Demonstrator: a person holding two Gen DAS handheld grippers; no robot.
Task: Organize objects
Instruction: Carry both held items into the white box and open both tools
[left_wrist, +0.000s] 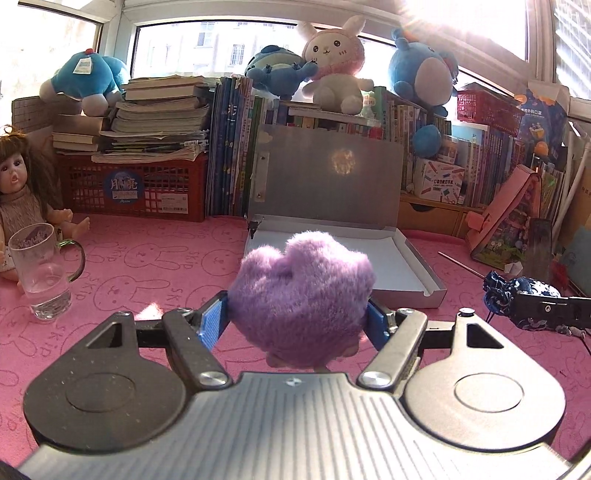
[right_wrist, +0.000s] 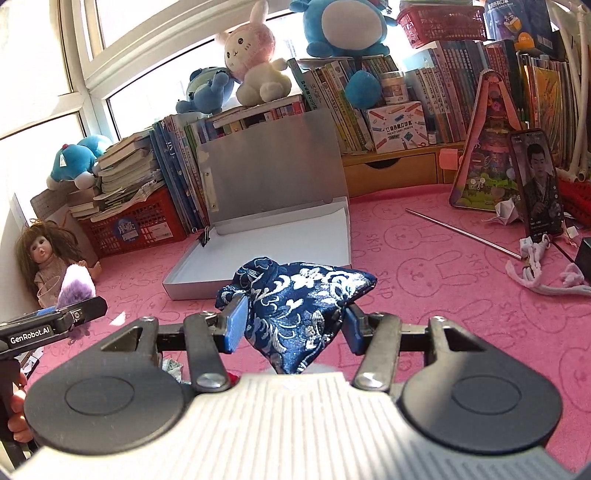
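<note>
The left hand-held gripper (left_wrist: 297, 319) is clamped on a fluffy purple plush (left_wrist: 301, 291), pinched between its blue pads (left_wrist: 214, 321); the plush bulges up and forward past the fingertips, with no clear long axis. The right hand-held gripper (right_wrist: 293, 325) grips a blue brocade pouch (right_wrist: 295, 306), whose gathered neck points up-left while its long axis runs across the jaws, one corner hanging toward the camera. Both are held above the pink table (left_wrist: 147, 266), just short of the open grey box (left_wrist: 417, 273), whose lid stands upright against the books (left_wrist: 229, 144).
</note>
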